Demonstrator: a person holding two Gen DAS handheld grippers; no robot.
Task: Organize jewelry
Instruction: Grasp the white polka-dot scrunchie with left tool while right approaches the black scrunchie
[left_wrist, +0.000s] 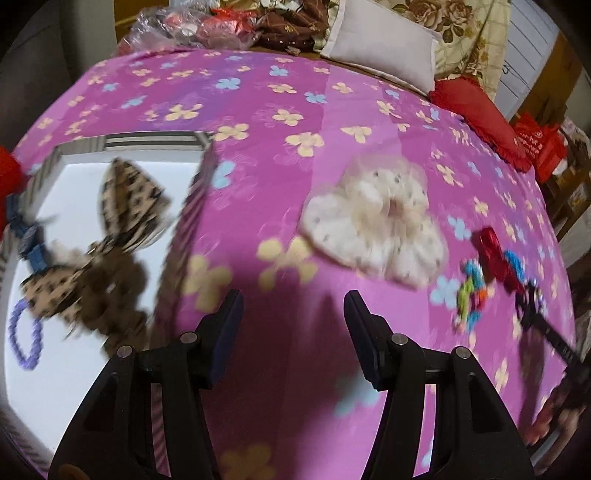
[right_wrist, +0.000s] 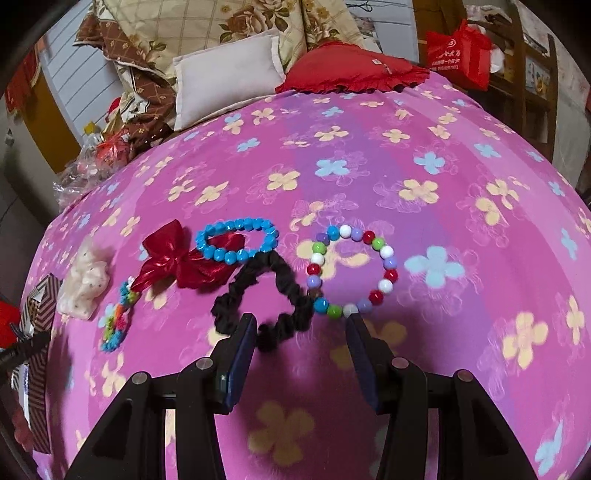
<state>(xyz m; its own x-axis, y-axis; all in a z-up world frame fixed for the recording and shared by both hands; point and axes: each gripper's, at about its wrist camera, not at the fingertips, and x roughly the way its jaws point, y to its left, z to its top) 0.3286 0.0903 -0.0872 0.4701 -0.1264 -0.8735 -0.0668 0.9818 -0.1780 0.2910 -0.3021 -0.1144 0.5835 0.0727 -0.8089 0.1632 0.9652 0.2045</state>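
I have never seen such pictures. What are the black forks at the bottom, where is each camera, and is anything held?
The forks are handheld grippers; a person carries one in each hand. Each picture comes from a camera on one gripper, looking along its fingers.

The left gripper is open and empty over the bedspread. Near it are a striped box with a leopard bow and a white scrunchie.

The right gripper is also open and empty. Ahead lie a black scrunchie, a mixed bead bracelet, a blue bracelet and a red bow.
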